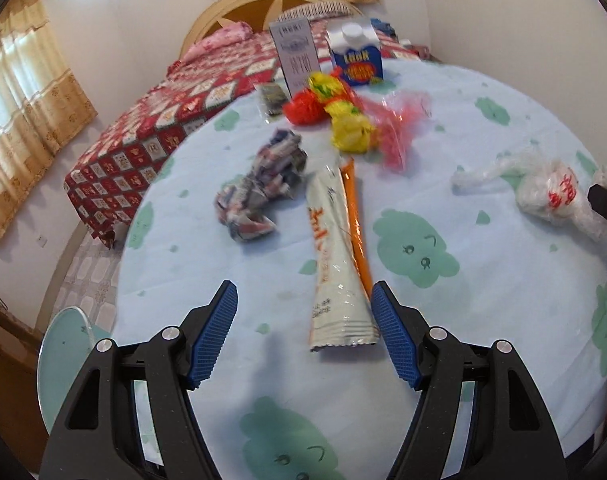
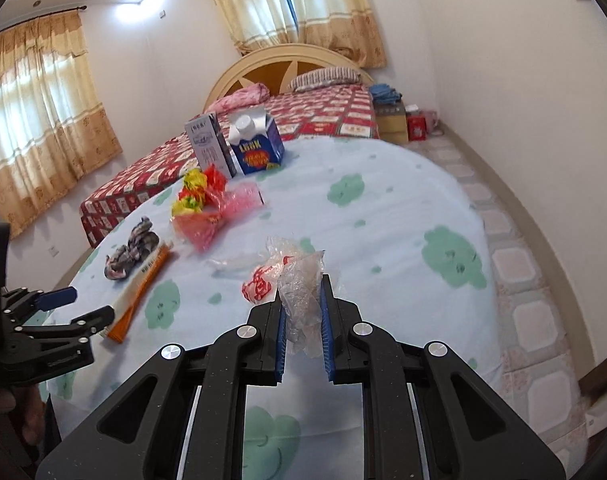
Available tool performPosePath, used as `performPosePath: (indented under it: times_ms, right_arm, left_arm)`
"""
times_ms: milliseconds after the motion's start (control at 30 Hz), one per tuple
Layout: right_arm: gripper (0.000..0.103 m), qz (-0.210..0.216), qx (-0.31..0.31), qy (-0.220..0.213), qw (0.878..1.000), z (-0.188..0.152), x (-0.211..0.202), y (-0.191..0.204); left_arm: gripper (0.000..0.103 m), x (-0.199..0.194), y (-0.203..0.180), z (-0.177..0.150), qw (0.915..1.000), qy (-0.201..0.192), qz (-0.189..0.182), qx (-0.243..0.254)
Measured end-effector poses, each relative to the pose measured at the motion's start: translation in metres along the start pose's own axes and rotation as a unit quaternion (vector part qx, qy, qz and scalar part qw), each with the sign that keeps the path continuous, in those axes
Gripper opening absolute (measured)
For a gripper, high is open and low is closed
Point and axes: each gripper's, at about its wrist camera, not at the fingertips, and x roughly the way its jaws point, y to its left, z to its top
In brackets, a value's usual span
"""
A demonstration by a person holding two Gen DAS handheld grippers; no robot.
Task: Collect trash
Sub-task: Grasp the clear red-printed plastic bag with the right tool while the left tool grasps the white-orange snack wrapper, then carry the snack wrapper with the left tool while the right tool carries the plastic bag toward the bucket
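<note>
My right gripper (image 2: 302, 292) is shut on a clear plastic bag (image 2: 299, 292) with red print, which trails onto the table; the bag also shows in the left wrist view (image 1: 543, 190). My left gripper (image 1: 305, 300) is open, its blue pads either side of the near end of a long white and orange wrapper (image 1: 335, 264), just above the tablecloth. That wrapper shows in the right wrist view (image 2: 139, 292) beside the left gripper (image 2: 83, 304). A crumpled grey wrapper (image 1: 259, 192) lies left of it. Red and yellow wrappers (image 1: 335, 108) and a pink bag (image 1: 395, 128) lie farther back.
A round table (image 1: 463, 320) with a light blue, green-patterned cloth holds everything. A grey carton (image 1: 295, 54) and a blue carton (image 1: 357, 56) stand at its far edge. A bed (image 1: 151, 120) with a red quilt lies behind. A glass stool (image 1: 63, 360) stands low left.
</note>
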Motion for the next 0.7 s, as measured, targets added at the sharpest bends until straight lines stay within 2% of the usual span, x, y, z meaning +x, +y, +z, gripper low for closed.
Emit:
performPosePath:
  times_ms: [33,67,100,133,167,200,300,333,400,467,700]
  right_arm:
    - [0.017,0.003,0.000,0.004,1.000,-0.002,0.000,0.000]
    - [0.017,0.006,0.001,0.009,1.000,-0.003,0.001,-0.001]
    - [0.021,0.007,0.000,0.010,1.000,-0.005,0.002,-0.001]
    - [0.023,0.006,0.000,0.011,1.000,-0.005,0.002,-0.002]
    - [0.029,0.007,0.000,0.014,1.000,-0.006,0.003,-0.002]
    - [0.029,0.007,-0.001,0.016,1.000,-0.006,0.004,0.000]
    - [0.030,0.012,-0.016,0.042,0.999,-0.009,0.011,0.005]
    - [0.029,0.013,-0.019,0.043,0.999,-0.009,0.011,0.006]
    - [0.020,0.011,-0.030,0.044,0.999,-0.009,0.011,0.010]
    - [0.017,0.016,-0.038,0.042,0.998,-0.009,0.008,0.015]
    - [0.015,0.034,-0.033,0.004,0.999,-0.004,-0.008,0.025]
  left_arm:
    - [0.065,0.003,0.000,-0.001,1.0000,0.004,0.000,0.000]
    - [0.056,0.005,0.000,-0.002,0.9999,0.009,-0.006,0.000]
    - [0.049,0.006,0.000,-0.002,0.9999,0.013,-0.011,0.000]
    - [0.045,0.008,0.002,-0.003,0.9996,0.019,-0.020,-0.003]
    - [0.039,0.008,0.002,-0.003,0.9995,0.020,-0.025,-0.004]
    - [0.032,0.007,0.002,-0.003,0.9993,0.020,-0.031,-0.004]
    - [0.022,0.006,0.002,-0.004,0.9986,0.020,-0.049,0.001]
    - [0.021,0.006,0.003,-0.005,0.9981,0.022,-0.058,-0.001]
    - [0.016,0.004,0.004,-0.005,0.9982,0.019,-0.058,0.003]
    - [0.015,-0.001,0.006,-0.006,0.9980,0.015,-0.061,0.004]
    - [0.015,-0.045,0.030,-0.006,0.9981,-0.034,-0.049,0.017]
